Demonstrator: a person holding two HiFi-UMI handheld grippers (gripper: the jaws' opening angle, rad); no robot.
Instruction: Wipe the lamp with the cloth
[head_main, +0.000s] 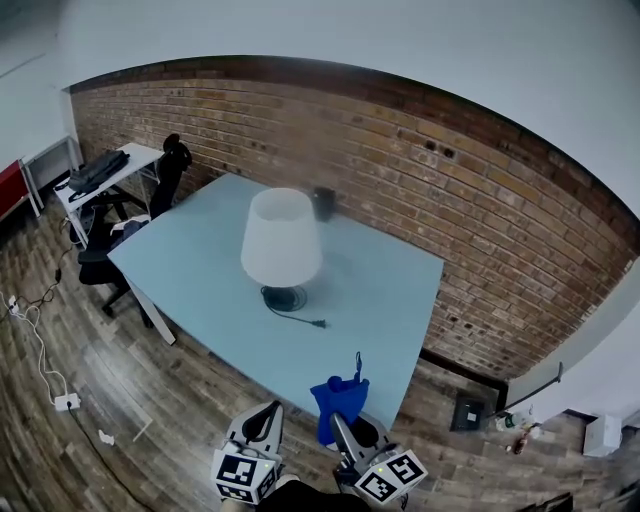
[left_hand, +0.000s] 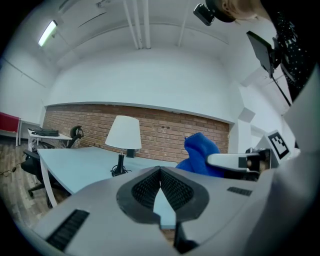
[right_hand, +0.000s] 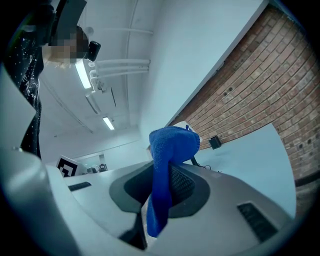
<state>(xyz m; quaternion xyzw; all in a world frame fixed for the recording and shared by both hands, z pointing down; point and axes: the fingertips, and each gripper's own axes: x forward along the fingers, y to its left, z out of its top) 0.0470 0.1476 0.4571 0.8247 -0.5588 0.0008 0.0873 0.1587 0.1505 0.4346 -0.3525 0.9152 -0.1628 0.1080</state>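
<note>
A lamp (head_main: 282, 240) with a white shade and a dark base stands in the middle of the pale blue table (head_main: 380, 300); its black cord (head_main: 298, 316) trails toward me. In the left gripper view the lamp (left_hand: 123, 135) is ahead and to the left. My right gripper (head_main: 342, 424) is shut on a blue cloth (head_main: 338, 403), held off the table's near edge. In the right gripper view the cloth (right_hand: 166, 170) hangs between the jaws and hides most of the lamp. My left gripper (head_main: 266, 418) is shut on nothing, just left of the right one (left_hand: 239, 161).
A small dark box (head_main: 324, 203) sits on the table behind the lamp, against the brick wall (head_main: 480, 230). A black office chair (head_main: 110, 245) and a white side desk (head_main: 110, 172) stand at the left. Cables and a power strip (head_main: 64, 402) lie on the wood floor.
</note>
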